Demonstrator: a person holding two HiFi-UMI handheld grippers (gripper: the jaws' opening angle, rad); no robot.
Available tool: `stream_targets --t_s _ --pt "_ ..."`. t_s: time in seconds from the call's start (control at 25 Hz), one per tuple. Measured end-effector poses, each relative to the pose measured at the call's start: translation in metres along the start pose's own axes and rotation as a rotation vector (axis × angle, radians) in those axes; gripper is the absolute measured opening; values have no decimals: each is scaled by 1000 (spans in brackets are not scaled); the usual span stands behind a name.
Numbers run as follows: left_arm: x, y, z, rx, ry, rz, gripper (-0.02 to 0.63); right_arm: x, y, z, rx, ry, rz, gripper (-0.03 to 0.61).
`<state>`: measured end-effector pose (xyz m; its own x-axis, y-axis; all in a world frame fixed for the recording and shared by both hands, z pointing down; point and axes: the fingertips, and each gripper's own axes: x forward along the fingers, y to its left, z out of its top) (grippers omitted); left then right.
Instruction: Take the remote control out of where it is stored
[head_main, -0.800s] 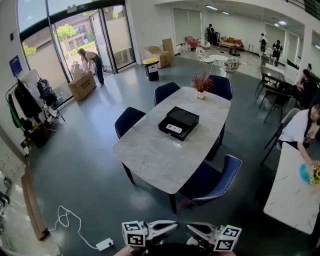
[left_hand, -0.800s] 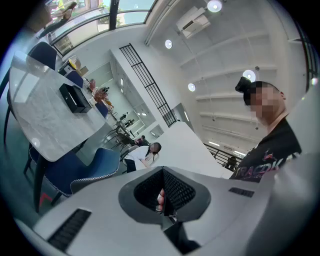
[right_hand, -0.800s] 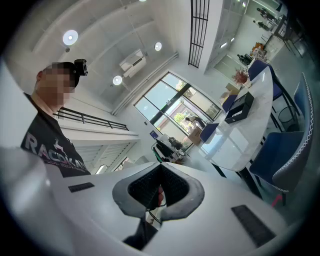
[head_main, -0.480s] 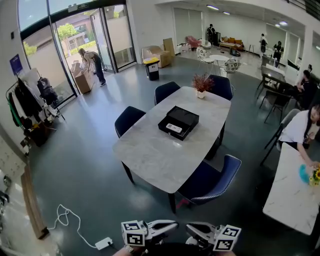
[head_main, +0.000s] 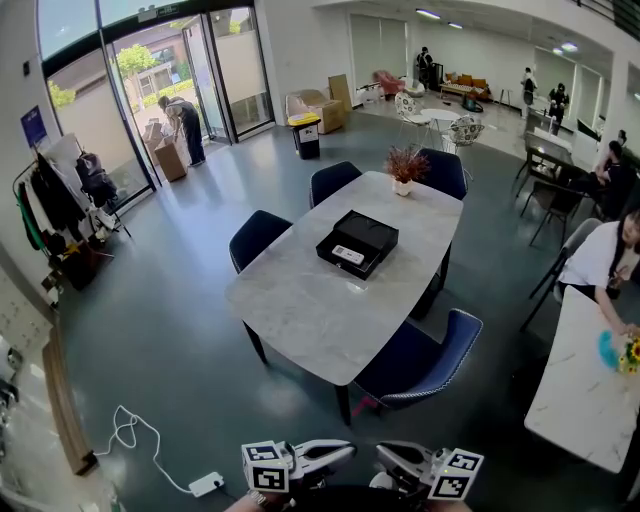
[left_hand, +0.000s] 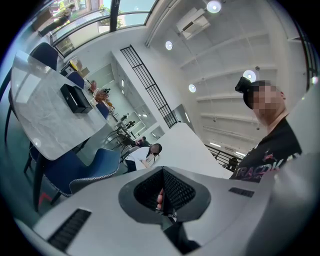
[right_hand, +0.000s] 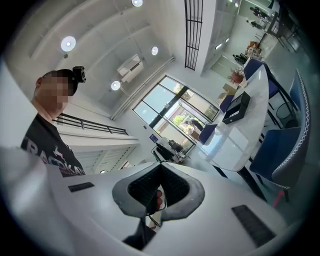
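Observation:
A black storage box (head_main: 358, 244) lies open on the marble table (head_main: 300, 300), well ahead of me. The pale remote control (head_main: 348, 256) rests inside it, near its front edge. Both grippers hang low at the bottom of the head view, far from the table. My left gripper (head_main: 345, 448) and right gripper (head_main: 383, 452) point toward each other, each with jaws closed and nothing between them. The left gripper view shows its own jaws (left_hand: 163, 169) meeting, with the box (left_hand: 75, 97) far off. In the right gripper view the right gripper (right_hand: 161, 164) is shut too, and the box (right_hand: 236, 108) is distant.
Blue chairs ring the table, one (head_main: 415, 362) on my side. A small potted plant (head_main: 403, 166) stands at the table's far end. A white cable and adapter (head_main: 208, 488) lie on the floor at left. A person (head_main: 600, 255) leans over another table (head_main: 580, 390) at right.
Both grippers stay where they were. Only the person by the glass door has shifted, with the cardboard box.

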<state>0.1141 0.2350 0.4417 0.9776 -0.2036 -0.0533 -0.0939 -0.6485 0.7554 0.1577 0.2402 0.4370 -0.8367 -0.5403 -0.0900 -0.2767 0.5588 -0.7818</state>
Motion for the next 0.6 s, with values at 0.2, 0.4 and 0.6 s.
stream_targets --t_s 0.2,0.4,0.6 --pt "1 3 0 -4 -6 15 6 1 -4 1 12 13 8 9" --pt "7 6 -3 -9 -8 31 6 -2 -10 5 -2 36 7 11" --pt "19 8 -9 -21 -14 48 6 -14 -20 3 43 52 22 9"
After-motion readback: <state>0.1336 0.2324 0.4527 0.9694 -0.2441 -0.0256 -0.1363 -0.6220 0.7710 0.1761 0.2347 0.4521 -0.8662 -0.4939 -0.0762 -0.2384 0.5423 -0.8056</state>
